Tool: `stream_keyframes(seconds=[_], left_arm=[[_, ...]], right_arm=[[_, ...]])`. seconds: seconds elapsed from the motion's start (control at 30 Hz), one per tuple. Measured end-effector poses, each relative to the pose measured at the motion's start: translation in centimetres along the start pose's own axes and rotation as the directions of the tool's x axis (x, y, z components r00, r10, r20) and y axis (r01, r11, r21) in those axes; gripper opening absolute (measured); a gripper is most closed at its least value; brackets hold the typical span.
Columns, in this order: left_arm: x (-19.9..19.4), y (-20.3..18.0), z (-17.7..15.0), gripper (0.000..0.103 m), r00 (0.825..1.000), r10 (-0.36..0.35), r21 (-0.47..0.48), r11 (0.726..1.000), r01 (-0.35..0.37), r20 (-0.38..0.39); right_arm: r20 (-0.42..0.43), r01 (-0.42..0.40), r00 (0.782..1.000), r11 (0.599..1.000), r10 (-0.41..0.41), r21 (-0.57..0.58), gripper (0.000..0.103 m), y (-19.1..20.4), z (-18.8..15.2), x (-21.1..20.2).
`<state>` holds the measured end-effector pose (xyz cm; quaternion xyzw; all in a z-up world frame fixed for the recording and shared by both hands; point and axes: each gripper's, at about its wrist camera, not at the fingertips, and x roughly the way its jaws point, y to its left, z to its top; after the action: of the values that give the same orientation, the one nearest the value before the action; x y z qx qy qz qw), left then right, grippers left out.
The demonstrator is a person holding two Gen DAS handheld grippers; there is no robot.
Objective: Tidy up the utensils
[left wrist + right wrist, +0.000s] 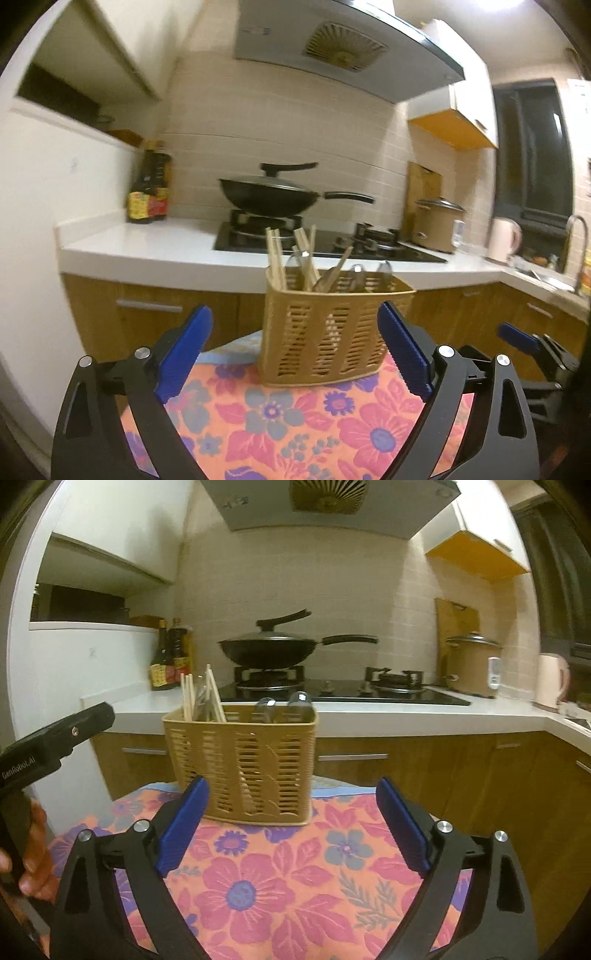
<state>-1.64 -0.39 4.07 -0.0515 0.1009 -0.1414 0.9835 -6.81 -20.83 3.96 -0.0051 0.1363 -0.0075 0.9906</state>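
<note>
A tan slotted utensil basket stands upright on a floral tablecloth; it also shows in the right wrist view. Wooden chopsticks and metal spoon handles stick up from it. In the right wrist view the chopsticks stand in its left part and the spoon handles in its right part. My left gripper is open and empty, just in front of the basket. My right gripper is open and empty, in front of the basket's right side.
Behind the table runs a white counter with a gas hob, a black lidded wok, sauce bottles, a brown cooker and a kettle. The table's far edge lies just behind the basket.
</note>
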Motion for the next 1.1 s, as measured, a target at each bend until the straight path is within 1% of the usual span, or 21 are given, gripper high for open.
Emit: stream_keyframes(seconds=[0.07, 0.17, 0.23, 0.27, 0.33, 0.43, 0.53, 0.6, 0.77, 0.87, 1.0, 1.1], left_arm=[[0.0, -0.3, -1.0, 0.088, 0.999, 0.037, -0.002, 0.999, -0.037, 0.017], [0.2, -1.1, -1.7, 0.088, 0.997, 0.073, 0.049, 0.996, -0.074, 0.016], [0.5, -1.5, -2.3, 0.088, 0.996, 0.094, 0.076, 0.993, -0.094, 0.004], [0.9, -1.8, -2.6, 0.088, 0.994, 0.104, 0.096, 0.990, -0.101, -0.019], [1.3, -1.9, -2.8, 0.088, 0.994, 0.100, 0.113, 0.989, -0.095, -0.041], [1.3, -1.4, -2.9, 0.088, 0.992, 0.114, 0.100, 0.989, -0.108, -0.049], [1.3, -0.9, -2.8, 0.089, 0.990, 0.130, 0.094, 0.988, -0.125, -0.047], [1.4, -0.8, -2.8, 0.093, 0.989, 0.137, 0.092, 0.987, -0.132, -0.051], [1.5, -0.8, -2.8, 0.093, 0.988, 0.143, 0.100, 0.985, -0.137, -0.052], [1.5, -0.8, -2.9, 0.093, 0.989, 0.139, 0.104, 0.986, -0.133, -0.052], [2.0, -0.6, -3.0, 0.093, 0.989, 0.121, 0.085, 0.990, -0.114, -0.086], [2.0, -0.6, -3.1, 0.093, 0.988, 0.133, 0.095, 0.988, -0.125, -0.082]], right_arm=[[0.012, 0.015, 1.000, 1.000, -0.015, 0.005, 0.089, -0.1, -0.5, -0.2], [0.013, 0.021, 1.000, 1.000, -0.021, 0.012, 0.089, -0.3, -1.0, 0.0], [-0.012, 0.019, 1.000, 1.000, -0.019, 0.020, 0.090, -0.4, -1.7, 0.5], [-0.033, 0.012, 0.999, 1.000, -0.011, 0.021, 0.090, -0.5, -1.8, 0.9], [-0.064, -0.005, 0.998, 1.000, 0.007, 0.028, 0.090, -0.6, -1.9, 1.6], [-0.084, -0.012, 0.996, 1.000, 0.014, 0.027, 0.090, -0.5, -2.3, 1.8], [-0.082, -0.005, 0.997, 1.000, 0.007, 0.026, 0.090, -0.5, -2.4, 1.7], [-0.084, -0.002, 0.996, 1.000, 0.005, 0.027, 0.090, -0.5, -2.4, 1.7], [-0.081, 0.011, 0.997, 0.999, -0.008, 0.037, 0.091, -0.7, -2.3, 1.7], [-0.097, 0.007, 0.995, 0.999, -0.003, 0.042, 0.091, -0.9, -2.4, 2.0], [-0.110, 0.002, 0.994, 0.998, 0.004, 0.058, 0.091, -1.1, -2.4, 2.3], [-0.106, 0.001, 0.994, 0.998, 0.005, 0.058, 0.091, -1.1, -2.4, 2.2]])
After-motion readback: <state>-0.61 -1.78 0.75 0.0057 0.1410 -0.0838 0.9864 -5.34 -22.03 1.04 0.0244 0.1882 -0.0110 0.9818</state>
